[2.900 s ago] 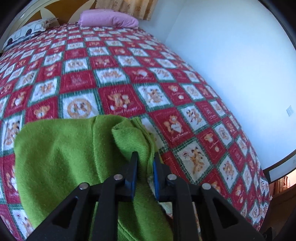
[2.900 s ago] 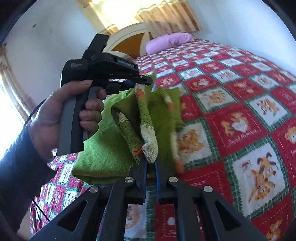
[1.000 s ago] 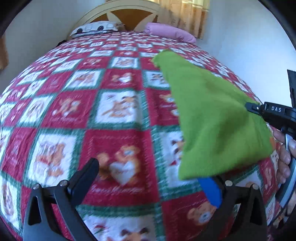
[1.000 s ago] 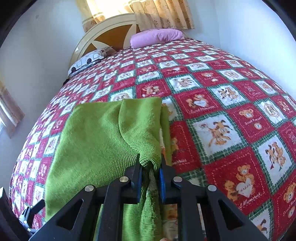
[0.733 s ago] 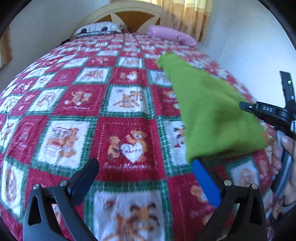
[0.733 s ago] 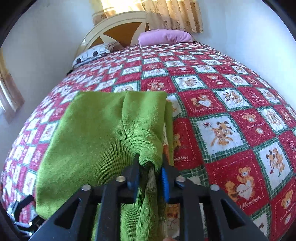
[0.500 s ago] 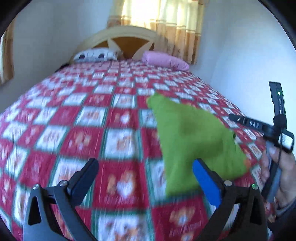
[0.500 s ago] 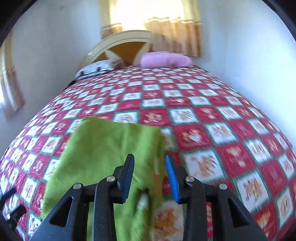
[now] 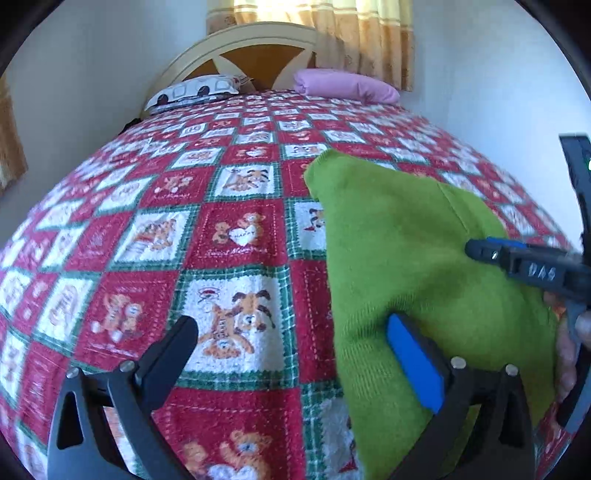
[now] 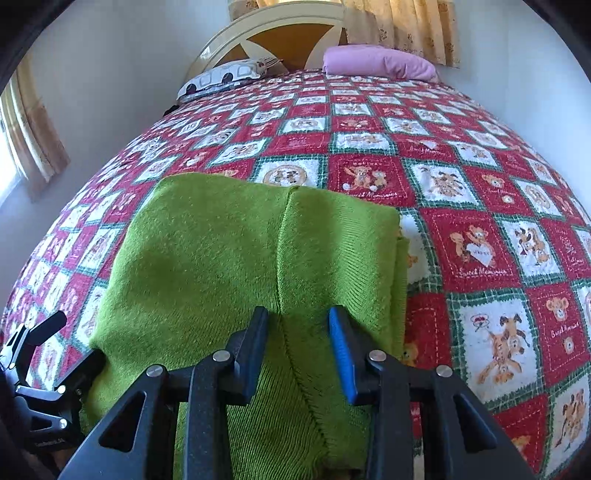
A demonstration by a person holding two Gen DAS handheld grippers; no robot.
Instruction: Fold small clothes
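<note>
A green knitted garment (image 10: 229, 258) lies folded on the red patchwork bedspread (image 10: 480, 251), its folded edge running down toward me. My right gripper (image 10: 297, 319) hovers open just over the near part of the cloth, with the pads on either side of a seam and not pressing it. In the left wrist view the green garment (image 9: 402, 254) lies right of centre. My left gripper (image 9: 290, 326) stands wide open with nothing held, its blue-padded finger over the garment's left edge. The right gripper (image 9: 484, 253) shows there at the far right, held by a hand (image 9: 569, 343).
At the head of the bed lie a pink pillow (image 10: 376, 62) and a white pillow with car prints (image 10: 225, 77) against a rounded headboard (image 10: 288, 33). Curtains hang behind. A white wall runs along the bed's right side. The left gripper (image 10: 44, 358) shows at the lower left of the right wrist view.
My right gripper was shut on the garment's bunched edge and has let it go and opened. The cloth now lies flat. Both grippers have drawn back, and the left stayed open.
</note>
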